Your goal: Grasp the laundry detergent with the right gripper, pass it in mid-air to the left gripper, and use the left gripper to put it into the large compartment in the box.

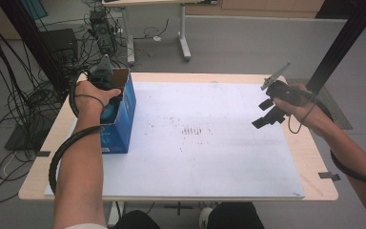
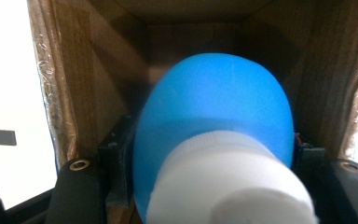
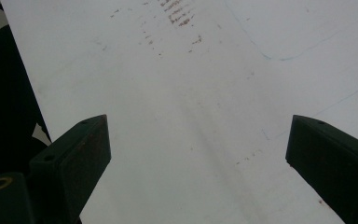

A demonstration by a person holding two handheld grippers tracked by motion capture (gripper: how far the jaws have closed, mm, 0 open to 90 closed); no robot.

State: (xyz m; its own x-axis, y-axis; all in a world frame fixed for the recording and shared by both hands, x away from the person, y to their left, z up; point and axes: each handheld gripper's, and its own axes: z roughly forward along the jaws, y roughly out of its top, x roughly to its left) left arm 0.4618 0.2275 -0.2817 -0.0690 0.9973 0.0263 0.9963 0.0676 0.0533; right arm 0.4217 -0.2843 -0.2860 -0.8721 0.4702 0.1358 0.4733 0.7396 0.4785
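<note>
A round blue plastic bottle (image 2: 214,107) with a white cap sits inside the open blue cardboard box (image 1: 124,112) on the white surface (image 1: 209,143), held by the left tongs (image 2: 212,154). The right tongs (image 3: 198,154) are wide apart

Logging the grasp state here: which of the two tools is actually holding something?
The left tool, inside the open blue box: its jaws are clamped on a blue bottle with a white cap. The right tool hangs open above the white mat, holding nothing.
</note>
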